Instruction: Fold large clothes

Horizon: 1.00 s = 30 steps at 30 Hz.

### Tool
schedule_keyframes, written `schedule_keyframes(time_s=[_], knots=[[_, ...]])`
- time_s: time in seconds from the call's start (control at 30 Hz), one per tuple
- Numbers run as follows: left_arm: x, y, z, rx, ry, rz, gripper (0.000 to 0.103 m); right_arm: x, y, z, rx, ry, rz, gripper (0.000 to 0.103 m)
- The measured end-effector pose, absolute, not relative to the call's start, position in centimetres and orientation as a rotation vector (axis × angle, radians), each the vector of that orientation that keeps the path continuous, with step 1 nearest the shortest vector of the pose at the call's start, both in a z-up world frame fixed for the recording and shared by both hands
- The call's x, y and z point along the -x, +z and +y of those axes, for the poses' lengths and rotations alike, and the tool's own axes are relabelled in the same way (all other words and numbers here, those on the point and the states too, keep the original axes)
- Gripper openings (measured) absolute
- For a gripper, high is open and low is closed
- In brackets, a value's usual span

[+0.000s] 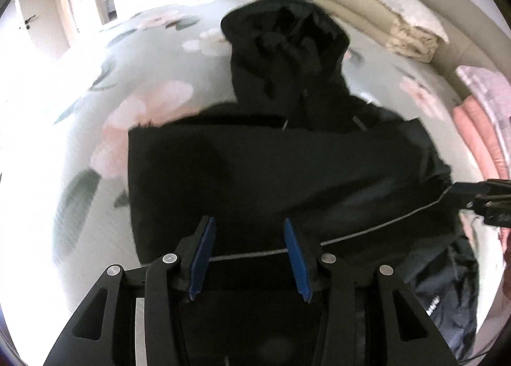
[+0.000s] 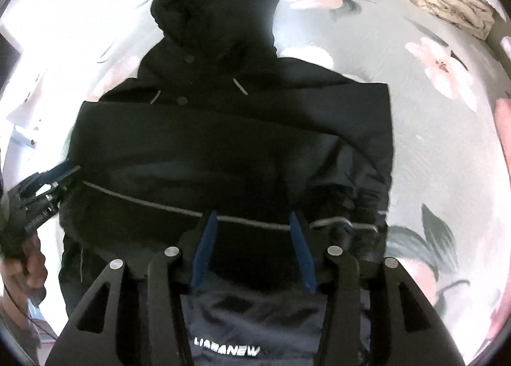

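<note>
- Left claw [image 1: 249, 257]: blue pads apart, nothing pinched; it hangs over the near folded edge of the black hooded jacket [image 1: 271, 168], clear of the cloth as far as the view shows.
- Right claw [image 2: 254, 251]: released too, jaws apart over the jacket's grey piping line [image 2: 143, 198]; no fabric between the pads.
- Jacket lies on the floral bed sheet [image 1: 153, 47], sleeves apparently folded in across the body, hood [image 2: 217, 5] flat at the far end.
- Step, judged: between folds, both claws let go. Next move likely calls for re-gripping the near hem with both claws and carrying it toward the hood.
- Hard to tell: the hem sits under the claw bodies; black-on-black hides layer edges; motion blur.
- Far: folded beige bedding [image 1: 383, 15], pink folded cloth [image 1: 479, 130] cut off by the edge.
</note>
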<state>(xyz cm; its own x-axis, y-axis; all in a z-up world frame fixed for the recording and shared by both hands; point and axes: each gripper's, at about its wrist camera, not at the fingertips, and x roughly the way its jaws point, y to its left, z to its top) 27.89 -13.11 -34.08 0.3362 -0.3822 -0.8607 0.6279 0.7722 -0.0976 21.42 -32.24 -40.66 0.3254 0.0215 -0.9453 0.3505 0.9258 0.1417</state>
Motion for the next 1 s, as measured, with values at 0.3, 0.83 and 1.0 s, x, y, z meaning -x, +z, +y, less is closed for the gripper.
schedule_keyframes(time_s=[0.3,0.83,1.0], knots=[[-28.5,-38.4,-13.8,-0.408,-0.635,1.146,0.054,-21.0,-46.8,-34.0,-0.249,-0.272,1.459,0.050],[-52.6,-31.5,-25.5,-0.107,-0.637,1.029,0.060,-42.0,-36.3,-48.8,-0.538,-0.236,0.955,0.065],[-57.4,-35.5,-28.6,-0.112,-0.601,1.074,0.060,-48.3,-40.0,-49.5,-0.522,-0.234,0.995,0.065]])
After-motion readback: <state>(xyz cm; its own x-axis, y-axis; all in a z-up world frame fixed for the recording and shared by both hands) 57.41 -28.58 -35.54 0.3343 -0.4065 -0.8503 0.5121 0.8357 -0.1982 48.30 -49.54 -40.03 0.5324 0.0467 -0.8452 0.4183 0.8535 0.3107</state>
